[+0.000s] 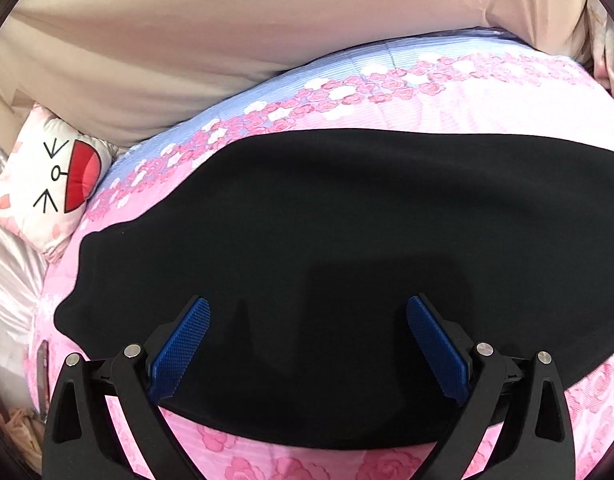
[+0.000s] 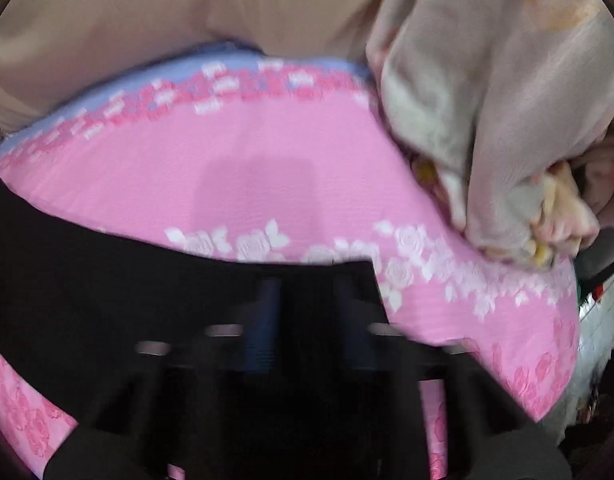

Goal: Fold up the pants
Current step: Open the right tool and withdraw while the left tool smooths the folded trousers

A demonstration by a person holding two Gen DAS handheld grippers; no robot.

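Pants (image 1: 339,248) lie spread flat and dark across the pink sheet (image 1: 507,104), filling the near part of both views. The left gripper (image 1: 307,312) hangs just above them with its blue pads (image 1: 183,344) set wide apart and nothing between them; likely it is lining up over the cloth near the edge closest to the camera for a grab. The pants look smoothed out rather than bunched, which suits a fold, and no fold can be made out in them, so my guess is the task is at an early stage.

In the right wrist view the right gripper (image 2: 311,312) is badly blurred. Its two bluish fingers stand fairly close over the pants' end, where a squared corner (image 2: 367,268) meets the sheet, but I cannot tell whether they pinch the cloth or merely hover.

Farther off, a pillow (image 1: 47,176) with a cartoon cat face sits beside the sheet's left edge, and a grey-beige blanket (image 2: 487,100) is heaped at the right, both pushed aside, probably to leave room. Beyond stands a beige headboard (image 1: 187,40). No brand, label or writing is readable anywhere.
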